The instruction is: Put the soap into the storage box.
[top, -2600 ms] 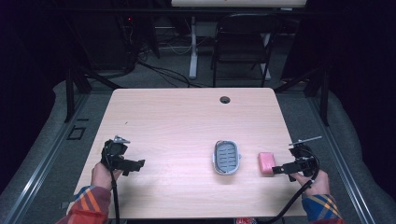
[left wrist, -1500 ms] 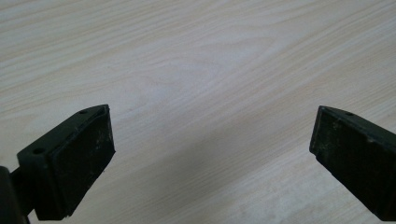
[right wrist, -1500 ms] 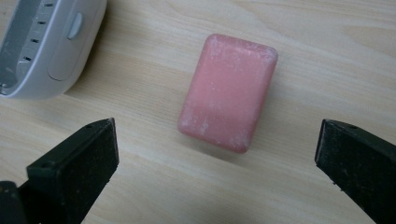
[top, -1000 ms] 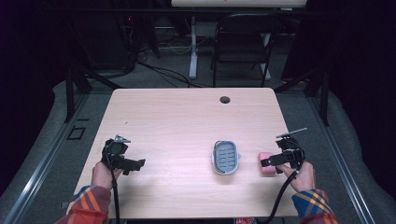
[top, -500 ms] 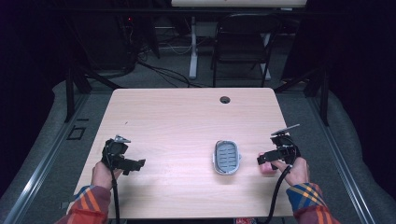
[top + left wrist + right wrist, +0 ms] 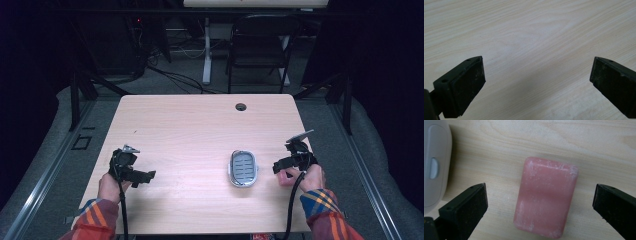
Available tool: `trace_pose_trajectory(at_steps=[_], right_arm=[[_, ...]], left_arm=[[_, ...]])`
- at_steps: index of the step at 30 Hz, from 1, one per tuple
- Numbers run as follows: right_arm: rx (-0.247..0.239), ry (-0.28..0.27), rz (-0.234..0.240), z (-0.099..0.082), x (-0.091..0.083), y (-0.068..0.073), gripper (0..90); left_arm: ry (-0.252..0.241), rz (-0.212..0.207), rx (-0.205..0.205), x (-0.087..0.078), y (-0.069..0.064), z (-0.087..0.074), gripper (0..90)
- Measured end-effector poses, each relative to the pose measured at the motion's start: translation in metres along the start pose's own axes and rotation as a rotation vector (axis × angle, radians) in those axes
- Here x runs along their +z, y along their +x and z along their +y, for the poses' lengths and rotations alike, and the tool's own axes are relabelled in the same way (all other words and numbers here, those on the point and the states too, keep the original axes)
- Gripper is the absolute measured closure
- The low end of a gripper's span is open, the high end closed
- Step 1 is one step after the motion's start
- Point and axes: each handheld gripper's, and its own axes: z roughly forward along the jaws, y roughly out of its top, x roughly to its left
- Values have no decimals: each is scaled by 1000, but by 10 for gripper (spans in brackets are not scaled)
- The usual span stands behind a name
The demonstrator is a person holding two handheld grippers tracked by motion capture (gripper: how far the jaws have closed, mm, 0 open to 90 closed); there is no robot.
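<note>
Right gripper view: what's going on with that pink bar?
A person holds a gripper in each hand at a wooden table. The right gripper hangs over the pink soap bar, jaws open on either side, not touching it. The grey soap dish sits beside it. The left gripper is open over bare wood.

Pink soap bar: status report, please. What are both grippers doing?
Right gripper open, jaws either side of pink soap bar. Left gripper open over bare table. Soap dish beside soap; nothing blocking.

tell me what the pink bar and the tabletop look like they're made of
Pink bar: probably soap, matte and waxy, rounded corners, whitish powdery scuffs. Tabletop: pale wood-grain surface, smooth with low sheen; whether laminate or real wood can't be told.
</note>
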Motion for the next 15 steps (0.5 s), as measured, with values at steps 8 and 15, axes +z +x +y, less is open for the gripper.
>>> trace_pose_trajectory(at_steps=[8,15], right_arm=[[0,24,-21,4,7,2,0],[0,40,-35,5,11,2,39]], left_arm=[[-1,-1,0,0,0,0,0],[3,-3,2,0,0,0,0]])
